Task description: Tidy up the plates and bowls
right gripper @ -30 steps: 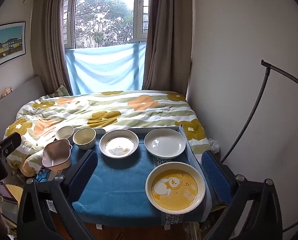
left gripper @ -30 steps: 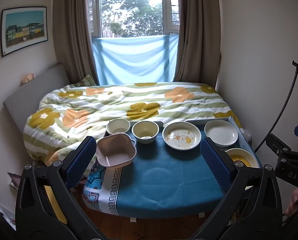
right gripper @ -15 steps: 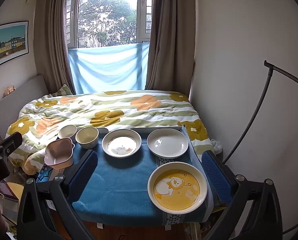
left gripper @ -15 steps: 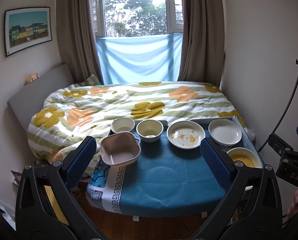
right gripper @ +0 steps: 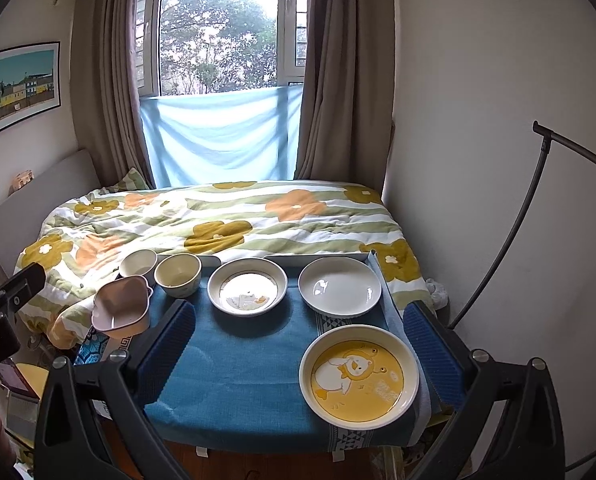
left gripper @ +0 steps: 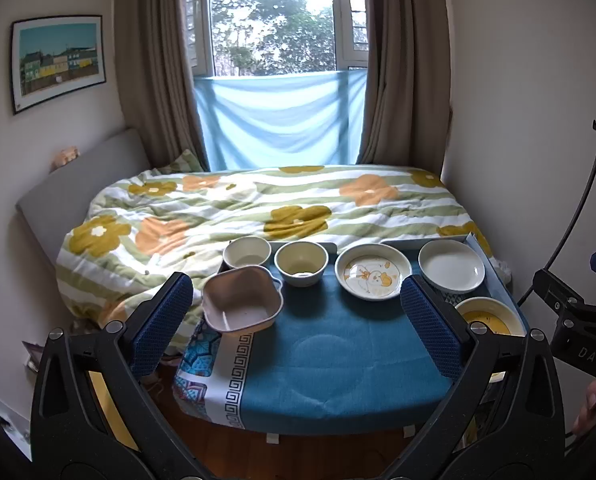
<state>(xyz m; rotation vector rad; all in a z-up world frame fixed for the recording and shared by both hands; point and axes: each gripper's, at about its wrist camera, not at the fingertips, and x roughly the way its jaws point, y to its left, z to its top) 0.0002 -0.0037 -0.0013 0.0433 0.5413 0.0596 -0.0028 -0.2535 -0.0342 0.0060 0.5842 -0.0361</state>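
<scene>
On the blue-clothed table (left gripper: 330, 364) stand a pink square bowl (left gripper: 239, 304), a white bowl (left gripper: 246, 252), a cream bowl (left gripper: 301, 263), a duck-print plate (left gripper: 373, 271), a plain white plate (left gripper: 451, 266) and a yellow duck plate (right gripper: 358, 376). My left gripper (left gripper: 298, 324) is open and empty, held back from the table with the pink bowl near its left finger. My right gripper (right gripper: 300, 348) is open and empty, above the table's front, the yellow plate just inside its right finger. In the right view the pink bowl (right gripper: 121, 306), cream bowl (right gripper: 177, 275) and white plate (right gripper: 340, 286) also show.
A bed with a flowered quilt (left gripper: 257, 208) lies right behind the table, under a window. A white wall and a black curved lamp stand (right gripper: 510, 232) are at the right. A yellow stool (right gripper: 25, 376) and wooden floor lie low at the left.
Both grippers have drifted slightly left and back, so the table and dishes sit a little further right in each view. Nothing was picked up or moved.
</scene>
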